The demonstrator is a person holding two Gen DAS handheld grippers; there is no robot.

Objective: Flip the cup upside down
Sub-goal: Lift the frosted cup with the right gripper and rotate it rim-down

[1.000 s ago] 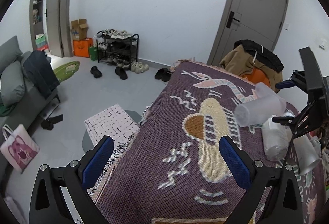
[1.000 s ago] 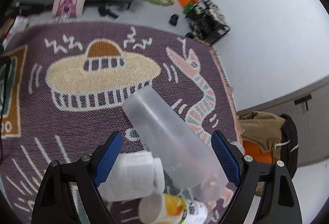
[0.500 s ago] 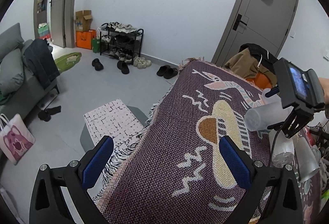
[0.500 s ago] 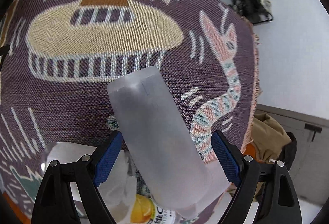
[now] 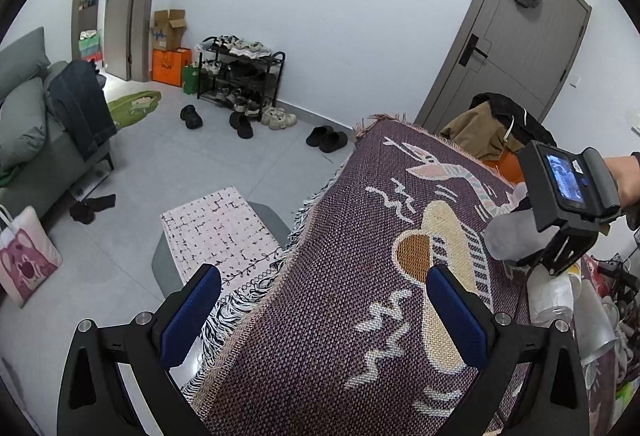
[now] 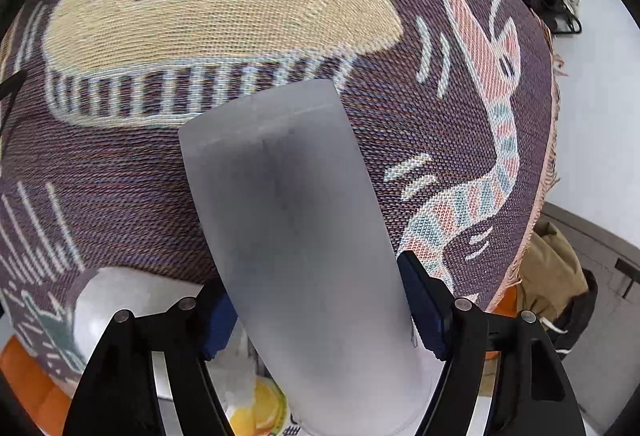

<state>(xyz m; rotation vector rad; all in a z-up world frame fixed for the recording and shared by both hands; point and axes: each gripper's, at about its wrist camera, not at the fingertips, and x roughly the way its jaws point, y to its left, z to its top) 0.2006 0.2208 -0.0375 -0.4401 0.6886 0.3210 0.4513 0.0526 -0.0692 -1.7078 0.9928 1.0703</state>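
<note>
A frosted translucent plastic cup [image 6: 296,232] sits between my right gripper's blue pads [image 6: 320,312], which are shut on its lower part. The cup points away from the camera, its far end down toward the purple patterned tablecloth [image 6: 400,107]. In the left wrist view the right gripper [image 5: 560,228] with its camera holds the same cup [image 5: 508,236] tilted above the cloth at the right. My left gripper [image 5: 320,316] is open and empty, over the table's near left edge.
Clear plastic cups and a bottle with a yellow label [image 6: 256,408] lie under the right gripper; they also show at the table's right side [image 5: 560,300]. A jacket-draped chair [image 5: 492,127] stands behind the table. A small patterned stool [image 5: 216,232] stands on the floor at the left.
My right gripper has turned the cup further over and moved closer to the cloth, so the cup's far end now points downward. The left gripper has drifted a little left.
</note>
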